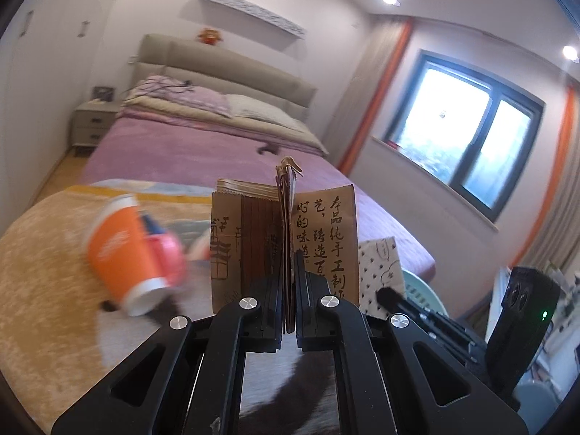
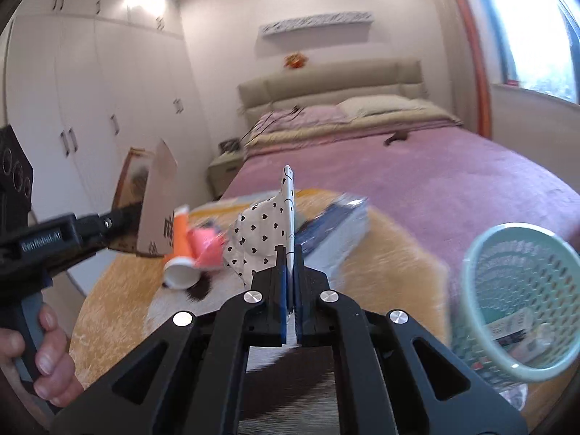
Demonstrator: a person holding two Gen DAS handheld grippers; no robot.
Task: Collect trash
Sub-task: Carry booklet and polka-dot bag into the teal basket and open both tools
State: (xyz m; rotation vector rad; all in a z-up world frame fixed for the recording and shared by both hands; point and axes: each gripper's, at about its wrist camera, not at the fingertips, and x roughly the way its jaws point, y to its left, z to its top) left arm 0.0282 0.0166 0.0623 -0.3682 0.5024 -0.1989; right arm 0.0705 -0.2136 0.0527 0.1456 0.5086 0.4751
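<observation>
My left gripper (image 1: 289, 282) is clamped on a brown paper bag (image 1: 286, 239) held upright above the bed. My right gripper (image 2: 289, 272) pinches a heart-print wrapper (image 2: 264, 239). An orange cup (image 1: 123, 250) lies tipped on the blanket (image 1: 43, 272); the mint basket (image 2: 522, 297) sits right.

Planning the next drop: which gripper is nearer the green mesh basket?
Right. The right gripper, shut on the heart-print paper, has the green mesh basket just to its right; the left gripper, holding the brown paper bag, is farther left.
</observation>
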